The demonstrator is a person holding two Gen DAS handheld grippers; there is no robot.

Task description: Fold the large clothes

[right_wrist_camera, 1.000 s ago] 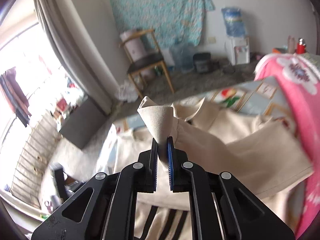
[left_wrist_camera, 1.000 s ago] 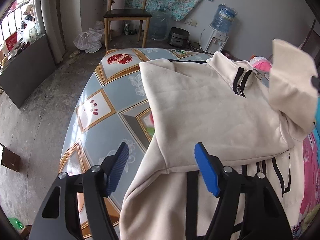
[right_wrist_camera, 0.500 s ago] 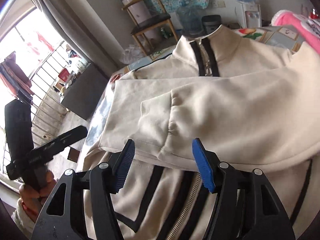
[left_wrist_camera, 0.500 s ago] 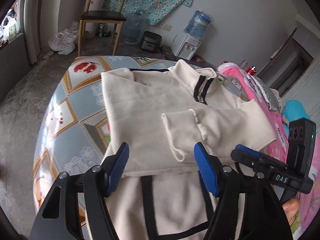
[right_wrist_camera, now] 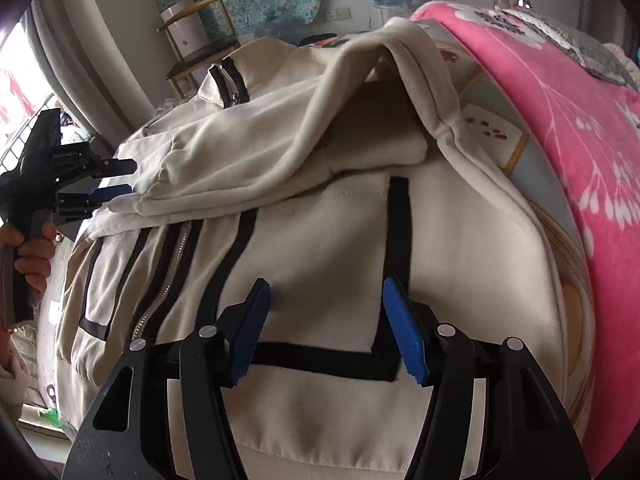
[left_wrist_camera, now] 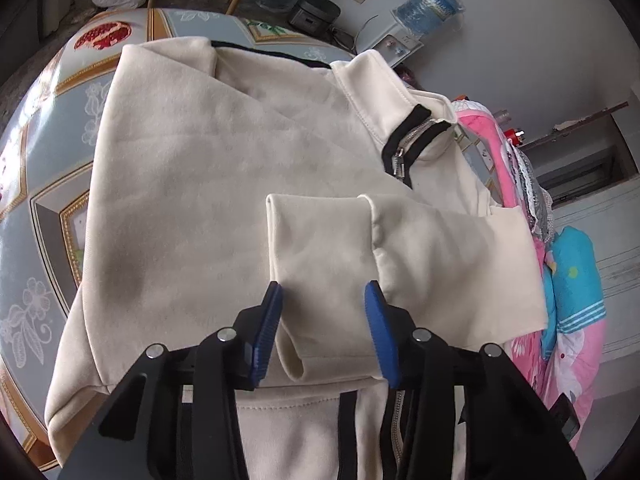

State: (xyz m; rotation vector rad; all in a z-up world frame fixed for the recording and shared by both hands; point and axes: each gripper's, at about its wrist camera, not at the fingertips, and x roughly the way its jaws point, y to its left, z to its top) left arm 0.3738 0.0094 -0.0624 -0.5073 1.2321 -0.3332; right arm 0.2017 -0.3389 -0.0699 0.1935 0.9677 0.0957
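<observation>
Folding: both sleeves are now lying across the jacket (left_wrist_camera: 224,184) chest
Jacket: spreading over the worktop (left_wrist_camera: 48,128), hem at the near edge
Left hand-held gripper (left_wrist_camera: 322,300): jaws just narrowing around the cuff (left_wrist_camera: 316,240), gripping nothing
Right hand-held gripper (right_wrist_camera: 324,308): having released its sleeve (right_wrist_camera: 256,148), jaws apart and empty, hovering over the hem
Next: probably folding the body

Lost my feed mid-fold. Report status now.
Left gripper open, closing around folded sleeve cuff. Right gripper open, empty, over cream jacket front. Pink blanket alongside, nothing blocking.
</observation>
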